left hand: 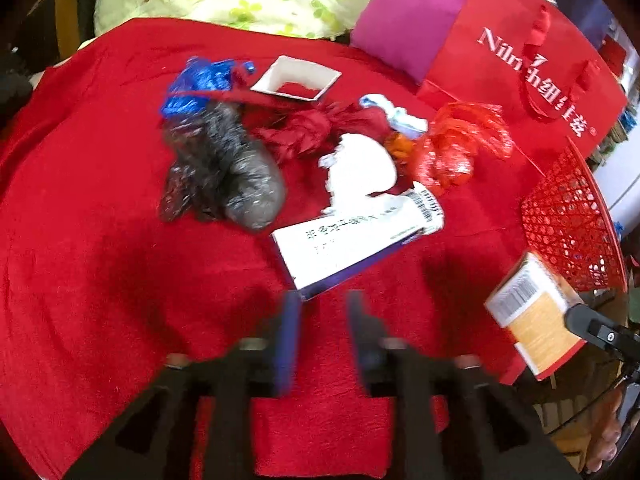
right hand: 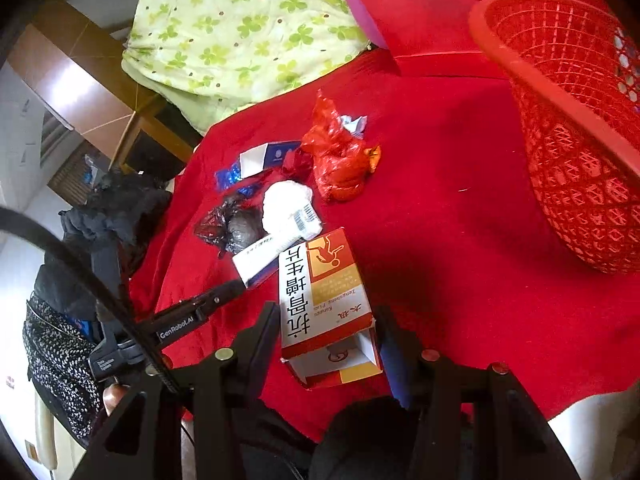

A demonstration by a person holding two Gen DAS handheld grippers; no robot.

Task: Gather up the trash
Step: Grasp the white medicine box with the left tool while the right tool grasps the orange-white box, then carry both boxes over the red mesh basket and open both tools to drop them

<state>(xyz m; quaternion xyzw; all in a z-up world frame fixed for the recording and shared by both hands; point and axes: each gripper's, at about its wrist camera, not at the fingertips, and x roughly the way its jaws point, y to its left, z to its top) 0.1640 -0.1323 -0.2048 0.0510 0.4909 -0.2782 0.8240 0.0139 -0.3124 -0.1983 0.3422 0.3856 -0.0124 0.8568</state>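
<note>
Trash lies heaped mid-frame on the red cloth [left hand: 100, 240]: your left tool [left hand: 322, 320] hangs released, jaws parted and nothing between them, just below the white box [left hand: 344, 240]. Your right tool [right hand: 328, 344] is grasping the orange carton [right hand: 320, 300], low in its view. The red basket [right hand: 580, 140] stands upper right, with bare cloth between.

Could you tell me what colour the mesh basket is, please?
Red; the basket shows best in the right wrist view.
</note>
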